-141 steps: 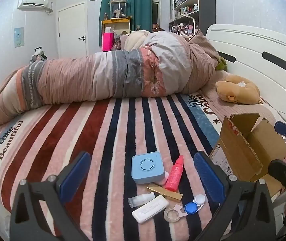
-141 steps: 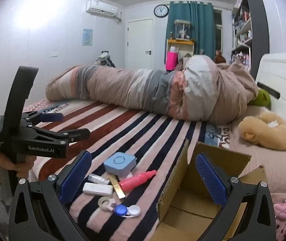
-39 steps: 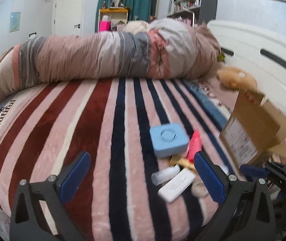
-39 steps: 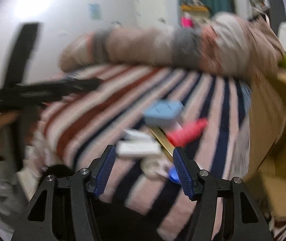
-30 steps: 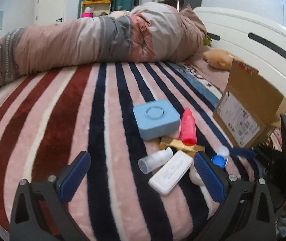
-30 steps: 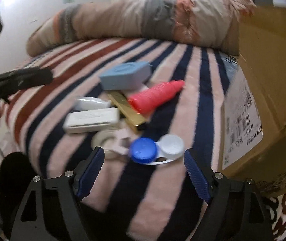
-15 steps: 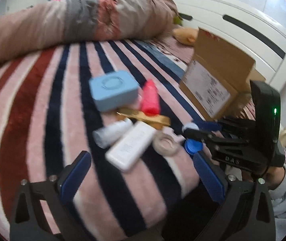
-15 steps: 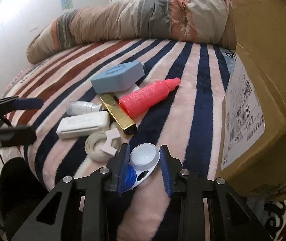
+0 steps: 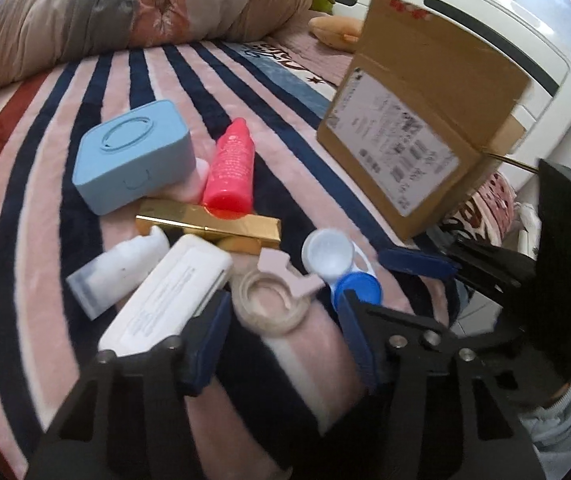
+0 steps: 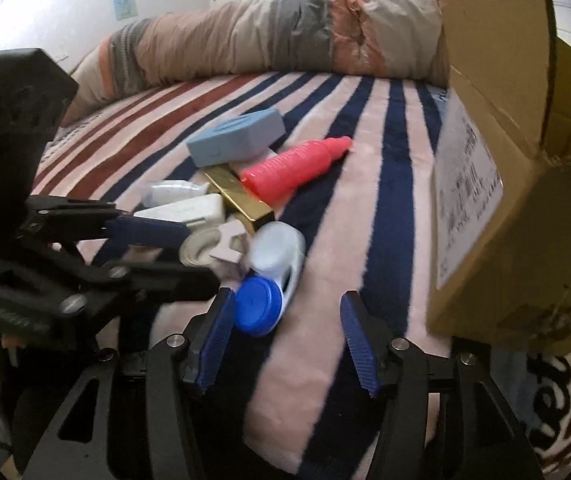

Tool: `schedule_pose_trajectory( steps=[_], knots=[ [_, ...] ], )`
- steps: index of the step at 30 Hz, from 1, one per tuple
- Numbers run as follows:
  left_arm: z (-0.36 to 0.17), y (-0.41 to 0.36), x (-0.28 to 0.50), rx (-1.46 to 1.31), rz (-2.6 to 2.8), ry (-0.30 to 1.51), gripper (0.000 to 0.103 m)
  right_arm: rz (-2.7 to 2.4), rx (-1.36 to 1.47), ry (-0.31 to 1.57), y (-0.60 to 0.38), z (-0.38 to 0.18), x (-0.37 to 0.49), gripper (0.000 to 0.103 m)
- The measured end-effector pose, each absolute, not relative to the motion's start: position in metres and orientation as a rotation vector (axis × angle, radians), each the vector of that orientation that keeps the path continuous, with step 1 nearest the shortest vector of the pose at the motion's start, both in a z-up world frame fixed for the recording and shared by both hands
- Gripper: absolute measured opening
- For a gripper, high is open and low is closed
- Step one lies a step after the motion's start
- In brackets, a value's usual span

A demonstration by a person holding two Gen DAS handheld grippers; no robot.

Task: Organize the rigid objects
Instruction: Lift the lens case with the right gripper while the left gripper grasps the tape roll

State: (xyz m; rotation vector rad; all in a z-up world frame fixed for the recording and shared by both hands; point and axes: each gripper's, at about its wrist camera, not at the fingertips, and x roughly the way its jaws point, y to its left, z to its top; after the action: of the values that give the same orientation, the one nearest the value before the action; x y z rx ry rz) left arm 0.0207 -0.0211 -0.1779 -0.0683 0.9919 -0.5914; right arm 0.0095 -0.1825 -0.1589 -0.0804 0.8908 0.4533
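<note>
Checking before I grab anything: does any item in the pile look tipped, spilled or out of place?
No spill or damage shows. The items lie in a loose heap: the red plastic bottle lies on its side with its base on the gold rectangular bar, and the contact lens case with blue and white caps sits tilted.

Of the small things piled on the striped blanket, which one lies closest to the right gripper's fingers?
The contact lens case, with one blue cap and one white. Its blue cap sits right beside the right gripper's left finger; the other items lie farther back.

box (image 9: 425,92) stands right of the pile; bottle (image 9: 231,168) lies on bar (image 9: 209,224), w/ lens case (image 9: 339,264) in front.
</note>
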Motion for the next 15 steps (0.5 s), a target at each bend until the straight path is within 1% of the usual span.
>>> schedule_pose_trajectory(
  steps=[2, 4, 15],
  knots=[
    [-0.180, -0.027, 0.023, -0.044, -0.591, 0.970, 0.051, 0.452, -0.082, 0.899, -0.183, -0.159, 0.008, 0.051],
    [-0.180, -0.030, 0.023, -0.019, -0.576, 0.943, 0.044, 0.432, -0.105, 0.896, -0.181, -0.158, 0.006, 0.051],
    [-0.171, -0.001, 0.000, 0.033, -0.549, 0.955, 0.044, 0.475, -0.118, 0.882, -0.173, -0.161, 0.005, 0.051]
  ],
)
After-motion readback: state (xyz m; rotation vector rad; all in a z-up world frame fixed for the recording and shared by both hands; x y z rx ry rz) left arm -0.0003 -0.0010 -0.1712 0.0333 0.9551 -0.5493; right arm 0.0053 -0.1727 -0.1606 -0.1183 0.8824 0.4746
